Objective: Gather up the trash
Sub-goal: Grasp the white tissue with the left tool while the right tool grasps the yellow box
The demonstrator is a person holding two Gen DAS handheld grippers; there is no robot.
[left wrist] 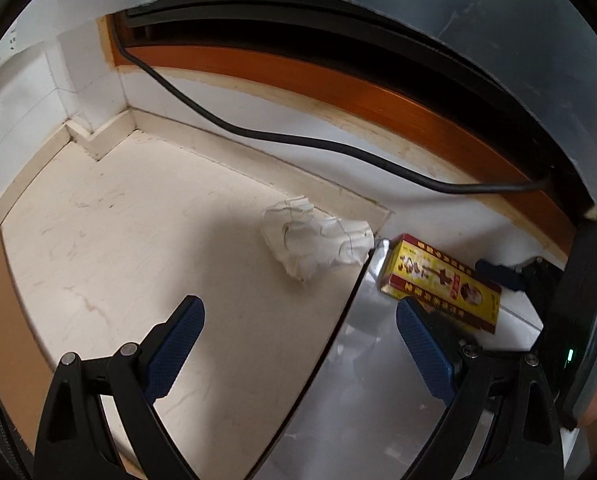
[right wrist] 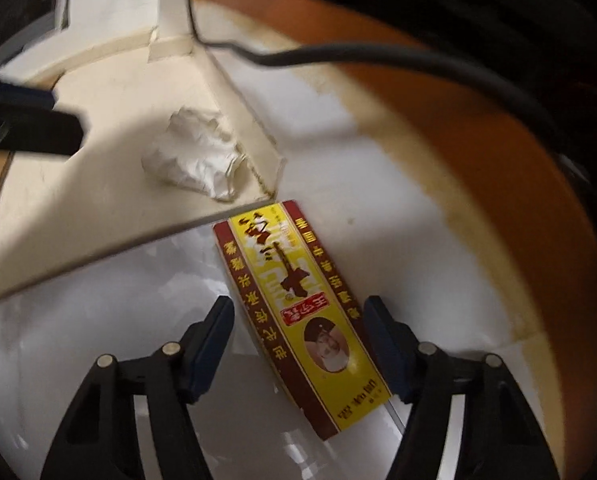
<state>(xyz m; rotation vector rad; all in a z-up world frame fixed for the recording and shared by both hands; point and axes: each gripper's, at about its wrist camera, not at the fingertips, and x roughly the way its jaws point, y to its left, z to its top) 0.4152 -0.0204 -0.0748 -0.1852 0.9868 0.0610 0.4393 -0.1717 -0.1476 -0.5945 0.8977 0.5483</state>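
A crumpled white paper point(left wrist: 314, 240) point(right wrist: 196, 160) lies on the cream floor against a low baseboard. Beside it, a yellow and red carton point(left wrist: 438, 280) point(right wrist: 274, 248) lies flat on a glossy white surface. My right gripper point(right wrist: 298, 304) stands open astride the carton's near half. Its right pad sits close to the carton's edge, and a gap shows at the left pad. My left gripper point(left wrist: 298, 340) is open over the floor in front of the paper, with nothing between its fingers. It shows blurred at the upper left of the right wrist view.
A black cable point(left wrist: 298, 140) point(right wrist: 338, 56) runs along the white wall under an orange wooden frame point(left wrist: 338, 76). The cream floor point(left wrist: 118, 220) ends in a corner at the far left and meets the glossy white surface point(right wrist: 98, 320) along a sharp edge.
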